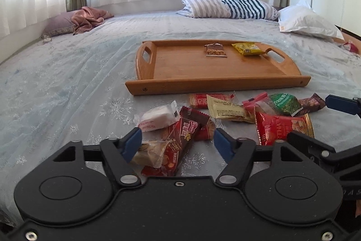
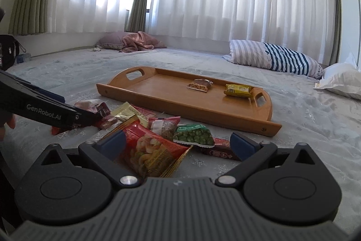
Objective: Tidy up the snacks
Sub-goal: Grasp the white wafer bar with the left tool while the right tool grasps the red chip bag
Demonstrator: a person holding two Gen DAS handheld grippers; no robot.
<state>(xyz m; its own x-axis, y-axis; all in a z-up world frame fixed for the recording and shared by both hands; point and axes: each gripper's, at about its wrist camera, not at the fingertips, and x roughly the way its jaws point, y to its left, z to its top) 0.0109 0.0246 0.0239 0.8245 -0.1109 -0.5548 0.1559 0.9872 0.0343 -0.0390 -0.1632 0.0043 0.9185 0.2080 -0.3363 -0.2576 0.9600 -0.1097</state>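
A wooden tray (image 1: 180, 64) (image 2: 162, 92) lies on the bed with a brown snack bar (image 1: 215, 50) (image 2: 200, 85) and a yellow packet (image 1: 248, 49) (image 2: 238, 90) in it. Several snack packets lie in a pile in front of the tray. My left gripper (image 1: 178, 143) is open, low over a dark red bar (image 1: 180, 139) and a clear-wrapped snack (image 1: 150, 153). My right gripper (image 2: 178, 142) is open over a red packet (image 2: 149, 153) (image 1: 279, 128), with a green pea packet (image 2: 194, 134) (image 1: 283, 103) just beyond.
The bed (image 1: 67, 83) has a pale snowflake cover. A striped pillow (image 1: 230, 6) and a white pillow (image 1: 309, 22) lie behind the tray. A pink blanket (image 1: 89, 18) lies far left. A white packet (image 1: 158, 119) lies left of the pile.
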